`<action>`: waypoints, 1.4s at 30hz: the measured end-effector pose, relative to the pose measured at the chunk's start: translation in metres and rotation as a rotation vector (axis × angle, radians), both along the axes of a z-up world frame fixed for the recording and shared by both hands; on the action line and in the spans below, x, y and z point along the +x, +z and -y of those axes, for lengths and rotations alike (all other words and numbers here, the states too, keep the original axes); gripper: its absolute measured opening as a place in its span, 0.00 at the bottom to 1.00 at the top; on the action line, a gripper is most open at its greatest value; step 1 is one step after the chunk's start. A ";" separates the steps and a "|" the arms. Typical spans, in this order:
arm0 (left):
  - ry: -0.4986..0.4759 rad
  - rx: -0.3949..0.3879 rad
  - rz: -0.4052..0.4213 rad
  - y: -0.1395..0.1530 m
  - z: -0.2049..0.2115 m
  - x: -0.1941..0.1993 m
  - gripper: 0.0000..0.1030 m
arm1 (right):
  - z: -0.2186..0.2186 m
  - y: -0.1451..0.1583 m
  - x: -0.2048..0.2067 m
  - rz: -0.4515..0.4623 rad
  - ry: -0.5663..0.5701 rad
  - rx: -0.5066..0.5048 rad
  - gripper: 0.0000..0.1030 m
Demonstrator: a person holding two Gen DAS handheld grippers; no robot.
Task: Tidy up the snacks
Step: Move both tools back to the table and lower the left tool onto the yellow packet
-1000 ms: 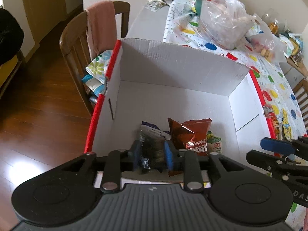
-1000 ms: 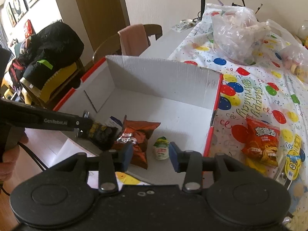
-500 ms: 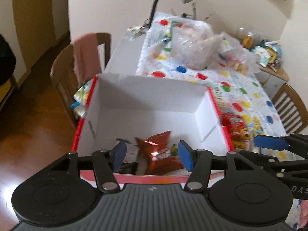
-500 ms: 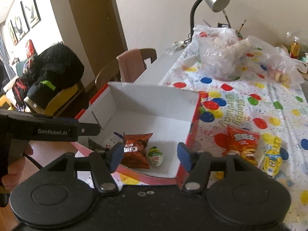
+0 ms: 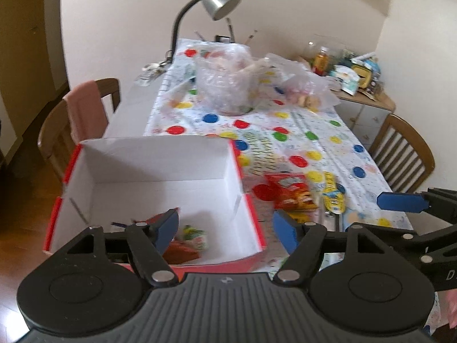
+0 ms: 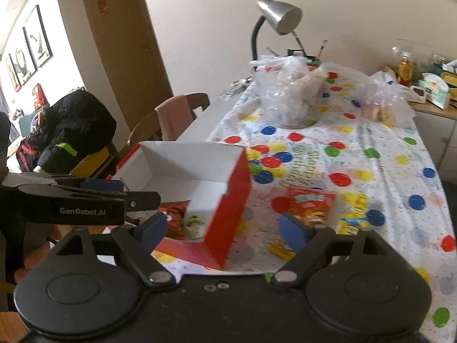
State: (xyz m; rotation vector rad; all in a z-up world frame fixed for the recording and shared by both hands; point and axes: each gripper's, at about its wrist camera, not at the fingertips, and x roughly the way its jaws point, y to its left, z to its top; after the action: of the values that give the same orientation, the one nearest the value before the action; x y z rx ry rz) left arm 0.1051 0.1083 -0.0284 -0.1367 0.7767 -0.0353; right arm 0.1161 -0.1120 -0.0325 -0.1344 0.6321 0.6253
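Both tongs (image 5: 225, 230) (image 6: 221, 230) gape, empty, near red snack bag (image 6: 310, 205).

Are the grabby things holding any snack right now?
No, nothing is held. The left hand-held gripper and the right hand-held gripper are both open and empty.
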 end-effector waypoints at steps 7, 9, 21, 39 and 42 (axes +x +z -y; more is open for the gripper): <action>-0.045 -0.007 -0.004 -0.006 0.043 0.006 0.76 | 0.052 -0.006 0.005 -0.010 -0.053 0.002 0.87; -0.056 -0.009 -0.006 -0.010 0.054 0.008 0.77 | 0.067 -0.010 0.008 -0.020 -0.067 0.004 0.90; -0.118 0.009 -0.109 -0.055 0.122 0.044 0.78 | 0.150 -0.042 0.031 -0.069 -0.136 -0.053 0.99; -0.111 0.108 -0.280 -0.126 0.149 0.118 0.78 | 0.168 -0.115 0.085 -0.223 -0.112 -0.177 0.86; -0.105 0.103 -0.306 -0.134 0.148 0.130 0.78 | 0.168 -0.121 0.090 -0.241 -0.103 -0.191 0.80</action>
State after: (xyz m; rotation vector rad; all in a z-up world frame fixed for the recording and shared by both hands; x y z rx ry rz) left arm 0.2348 -0.0400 -0.1626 -0.0029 1.0889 -0.0749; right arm 0.2065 -0.2798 -0.1536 -0.2053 0.9260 0.4838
